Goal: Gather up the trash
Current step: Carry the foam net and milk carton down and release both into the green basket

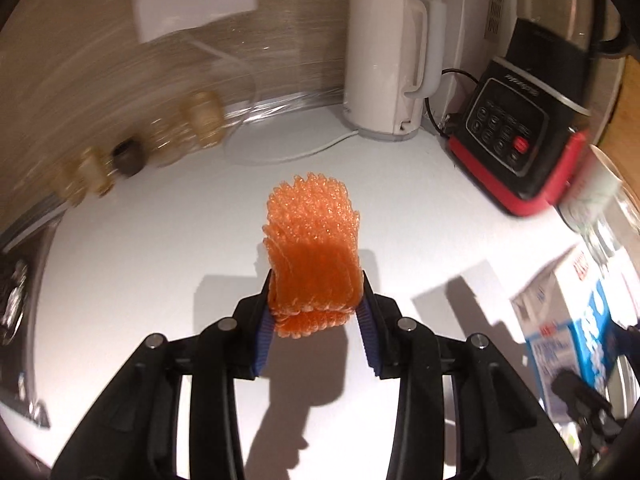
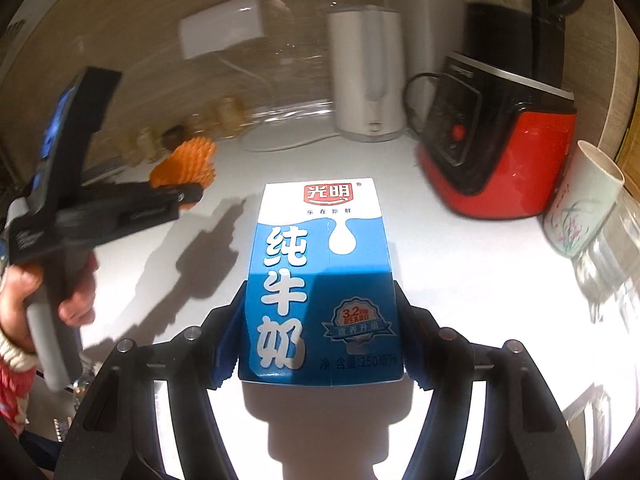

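Note:
My left gripper [image 1: 316,304] is shut on an orange foam fruit net [image 1: 314,248] and holds it above the white counter. The net and the left gripper also show in the right wrist view [image 2: 186,160], at the left, held by a hand. My right gripper [image 2: 320,320] is shut on a blue and white milk carton [image 2: 320,280], held above the counter. The carton also shows at the right edge of the left wrist view [image 1: 576,312].
A white kettle [image 1: 384,60] stands at the back with its cord on the counter [image 1: 160,240]. A red and black appliance [image 2: 496,140] stands at the right. A flowered cup [image 2: 580,204] and a glass [image 2: 612,256] stand at the far right. Small jars [image 1: 200,120] line the back left wall.

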Demonstrator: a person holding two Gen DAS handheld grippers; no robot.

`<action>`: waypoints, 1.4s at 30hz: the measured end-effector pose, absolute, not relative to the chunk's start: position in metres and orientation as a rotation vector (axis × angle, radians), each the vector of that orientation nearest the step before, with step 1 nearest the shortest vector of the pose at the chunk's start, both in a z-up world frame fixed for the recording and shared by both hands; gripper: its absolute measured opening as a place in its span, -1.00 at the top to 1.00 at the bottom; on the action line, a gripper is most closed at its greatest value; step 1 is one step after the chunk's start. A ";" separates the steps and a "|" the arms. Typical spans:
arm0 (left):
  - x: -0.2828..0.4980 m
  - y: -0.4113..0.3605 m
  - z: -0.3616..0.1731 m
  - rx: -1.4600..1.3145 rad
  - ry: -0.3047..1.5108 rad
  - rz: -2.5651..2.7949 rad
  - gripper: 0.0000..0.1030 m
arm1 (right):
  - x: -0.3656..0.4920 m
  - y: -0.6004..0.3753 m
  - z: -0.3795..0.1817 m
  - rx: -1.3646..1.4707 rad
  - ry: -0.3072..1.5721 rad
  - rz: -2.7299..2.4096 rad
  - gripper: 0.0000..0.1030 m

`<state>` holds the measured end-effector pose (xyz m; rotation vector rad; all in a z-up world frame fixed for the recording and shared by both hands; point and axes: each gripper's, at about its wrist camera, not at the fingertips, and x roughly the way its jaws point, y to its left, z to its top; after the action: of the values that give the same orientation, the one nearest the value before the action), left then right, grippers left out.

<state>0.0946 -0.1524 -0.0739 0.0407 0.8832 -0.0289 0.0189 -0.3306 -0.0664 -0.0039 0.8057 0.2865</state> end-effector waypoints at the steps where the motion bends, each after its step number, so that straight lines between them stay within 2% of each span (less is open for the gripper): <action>1: 0.078 -0.143 -0.069 0.034 0.884 -0.029 0.29 | 0.008 -0.323 -0.065 0.000 0.808 0.293 -0.28; 9: -0.044 -0.075 -0.051 0.040 0.903 -0.053 0.26 | -0.093 -0.242 -0.062 0.004 0.835 0.347 -0.28; 17: -0.149 -0.012 -0.057 0.060 0.940 -0.101 0.24 | -0.189 -0.164 -0.074 0.013 0.858 0.403 -0.28; 24: -0.196 0.027 -0.078 0.054 0.992 -0.124 0.24 | -0.227 -0.120 -0.109 0.019 0.904 0.406 -0.28; 30: -0.216 0.044 -0.086 0.050 1.006 -0.134 0.24 | -0.224 -0.098 -0.139 -0.053 0.947 0.376 -0.31; 34: -0.220 0.046 -0.091 0.047 1.022 -0.147 0.24 | -0.225 -0.094 -0.156 -0.079 0.987 0.345 -0.68; 36: -0.221 0.043 -0.093 0.056 1.024 -0.156 0.24 | -0.230 -0.098 -0.153 -0.070 0.982 0.329 -0.70; 39: -0.219 0.035 -0.097 0.066 1.030 -0.183 0.24 | -0.237 -0.111 -0.134 -0.063 0.944 0.288 -0.85; 42: -0.215 0.021 -0.105 0.084 1.039 -0.213 0.23 | -0.238 -0.131 -0.113 -0.060 0.910 0.240 -0.87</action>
<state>-0.2145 0.0205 -0.1045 0.0837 1.0389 -0.2132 -0.2377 -0.1310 -0.1126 -0.0603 0.9098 0.2398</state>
